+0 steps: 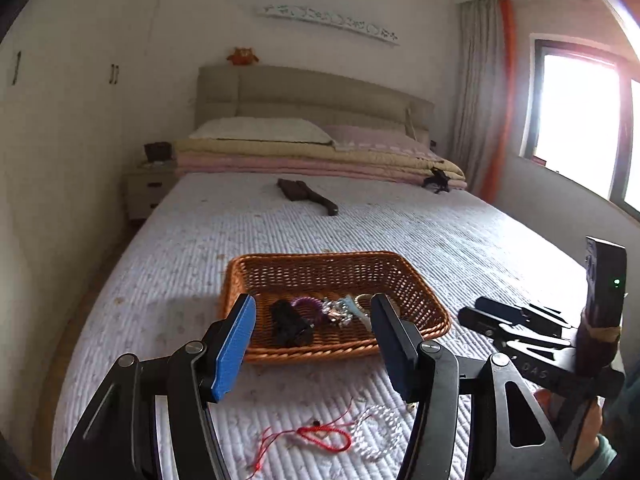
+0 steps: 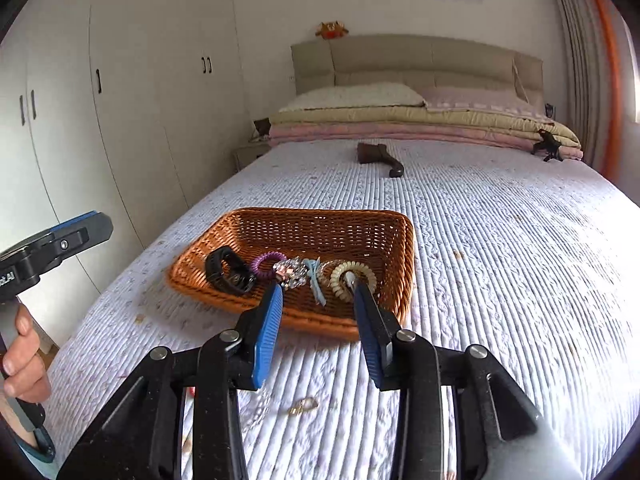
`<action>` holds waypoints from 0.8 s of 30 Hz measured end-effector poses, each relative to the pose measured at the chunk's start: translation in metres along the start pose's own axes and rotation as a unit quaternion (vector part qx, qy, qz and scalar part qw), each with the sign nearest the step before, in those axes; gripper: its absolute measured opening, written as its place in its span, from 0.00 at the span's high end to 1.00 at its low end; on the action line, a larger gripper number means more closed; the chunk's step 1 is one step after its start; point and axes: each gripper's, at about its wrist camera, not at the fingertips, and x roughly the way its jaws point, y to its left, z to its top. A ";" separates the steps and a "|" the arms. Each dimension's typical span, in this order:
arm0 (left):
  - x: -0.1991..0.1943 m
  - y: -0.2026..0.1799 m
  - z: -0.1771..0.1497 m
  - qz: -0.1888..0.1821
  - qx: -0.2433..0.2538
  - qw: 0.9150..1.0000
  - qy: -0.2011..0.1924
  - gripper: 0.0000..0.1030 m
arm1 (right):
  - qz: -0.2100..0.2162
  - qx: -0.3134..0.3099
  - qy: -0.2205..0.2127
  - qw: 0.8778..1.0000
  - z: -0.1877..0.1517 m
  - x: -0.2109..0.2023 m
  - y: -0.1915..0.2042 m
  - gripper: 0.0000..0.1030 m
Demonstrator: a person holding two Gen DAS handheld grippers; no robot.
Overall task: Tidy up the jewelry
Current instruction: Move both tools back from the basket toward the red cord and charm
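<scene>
Both my grippers, left (image 1: 314,314) and right (image 2: 318,300), hover with fingers spread, pinching nothing. Wicker basket (image 2: 360,228) on bed (image 2: 500,240) holds jewelry; red cord (image 1: 324,438) lies outside.

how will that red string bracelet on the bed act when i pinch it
The red string bracelet is thin cord with loose trailing ends, so probably floppy and light. It lies flat on the quilt, so the fingers may snag fabric.
</scene>
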 end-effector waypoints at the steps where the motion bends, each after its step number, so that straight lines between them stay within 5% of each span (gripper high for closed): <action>1: -0.008 0.004 -0.009 0.016 -0.002 1.000 -0.001 0.41 | -0.004 0.001 -0.005 1.000 -0.006 -0.007 0.002 0.61; 4: -0.023 0.015 -0.029 0.038 -0.013 0.999 -0.004 0.41 | -0.018 -0.005 -0.018 1.000 -0.022 -0.022 0.007 0.61; 16: -0.002 0.031 -0.088 -0.007 -0.077 0.995 0.069 0.41 | -0.013 0.042 0.044 0.998 -0.065 -0.004 0.003 0.61; 24: 0.026 0.033 -0.101 -0.015 -0.146 0.982 0.118 0.41 | -0.014 0.054 0.083 0.995 -0.073 0.017 0.013 0.61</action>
